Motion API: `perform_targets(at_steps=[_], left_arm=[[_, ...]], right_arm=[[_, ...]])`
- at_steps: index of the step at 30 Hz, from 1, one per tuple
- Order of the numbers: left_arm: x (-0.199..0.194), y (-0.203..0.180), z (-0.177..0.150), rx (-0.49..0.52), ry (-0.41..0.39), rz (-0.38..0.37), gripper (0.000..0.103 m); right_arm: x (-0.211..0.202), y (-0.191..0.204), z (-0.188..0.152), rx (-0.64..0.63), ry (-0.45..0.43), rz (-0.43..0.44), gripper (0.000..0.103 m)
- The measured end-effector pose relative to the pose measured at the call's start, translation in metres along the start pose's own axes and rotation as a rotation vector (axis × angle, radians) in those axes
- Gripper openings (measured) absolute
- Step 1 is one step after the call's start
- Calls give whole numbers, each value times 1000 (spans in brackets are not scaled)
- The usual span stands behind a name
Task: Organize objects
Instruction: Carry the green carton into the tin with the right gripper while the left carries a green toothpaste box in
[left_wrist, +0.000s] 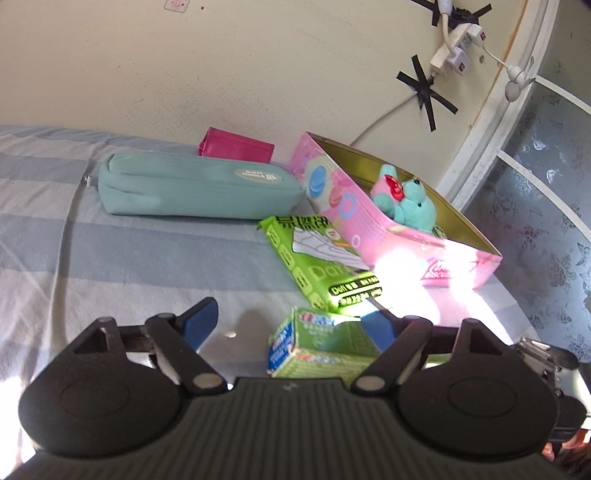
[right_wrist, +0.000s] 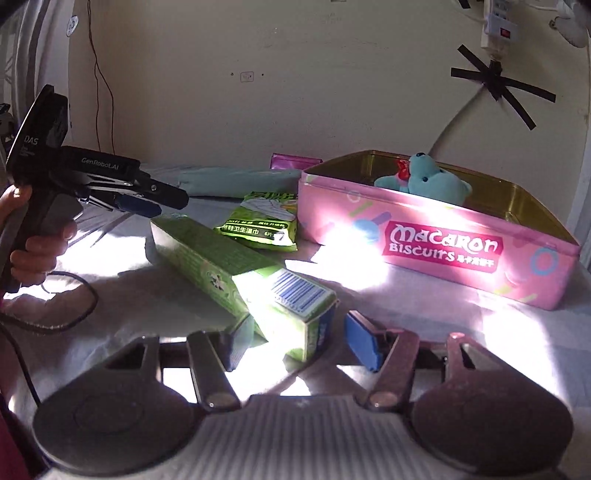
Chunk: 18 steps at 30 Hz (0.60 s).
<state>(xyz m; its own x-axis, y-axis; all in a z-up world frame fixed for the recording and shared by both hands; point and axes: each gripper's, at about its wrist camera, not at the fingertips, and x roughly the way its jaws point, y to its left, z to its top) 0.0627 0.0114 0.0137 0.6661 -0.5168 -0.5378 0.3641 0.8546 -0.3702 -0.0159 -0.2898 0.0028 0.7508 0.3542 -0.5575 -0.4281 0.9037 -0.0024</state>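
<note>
A long green toothpaste box (right_wrist: 236, 266) lies on the bed; its near end shows in the left wrist view (left_wrist: 317, 347). My right gripper (right_wrist: 299, 343) is open with that box's end between its blue pads, not closed on it. My left gripper (left_wrist: 291, 321) is open at the box's other end; it also shows in the right wrist view (right_wrist: 147, 201). A pink biscuit tin (right_wrist: 443, 247) holds a teal plush bear (right_wrist: 432, 181). A green wipes packet (left_wrist: 321, 266) lies beside the tin.
A teal pencil case (left_wrist: 195, 188) and a magenta pouch (left_wrist: 236, 146) lie by the wall. The bed has a striped blue sheet (left_wrist: 110, 258). A power strip and taped cables (left_wrist: 443, 62) hang on the wall.
</note>
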Motion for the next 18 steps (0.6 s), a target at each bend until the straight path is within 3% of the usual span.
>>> perform_targets(at_steps=[4,7,12,15,18], left_arm=[[11,-12,-13,-7,40,-58,74],[9,-33,0,13,23,-13,72],[9,-96,59,184,-102,-50,70],[38,-133,99,263,-162,-66,73],[85,-153,136,275,-192,-67,74]], right_arm=[[16,2,-1,7,18,24,57],[19,1,3,4,9,4,54],[-18,-34,26,22,-129,-49,54],[-34,-70,56,7,-205,-139,54],[-29,-121,87,-6,-220,-218,55]])
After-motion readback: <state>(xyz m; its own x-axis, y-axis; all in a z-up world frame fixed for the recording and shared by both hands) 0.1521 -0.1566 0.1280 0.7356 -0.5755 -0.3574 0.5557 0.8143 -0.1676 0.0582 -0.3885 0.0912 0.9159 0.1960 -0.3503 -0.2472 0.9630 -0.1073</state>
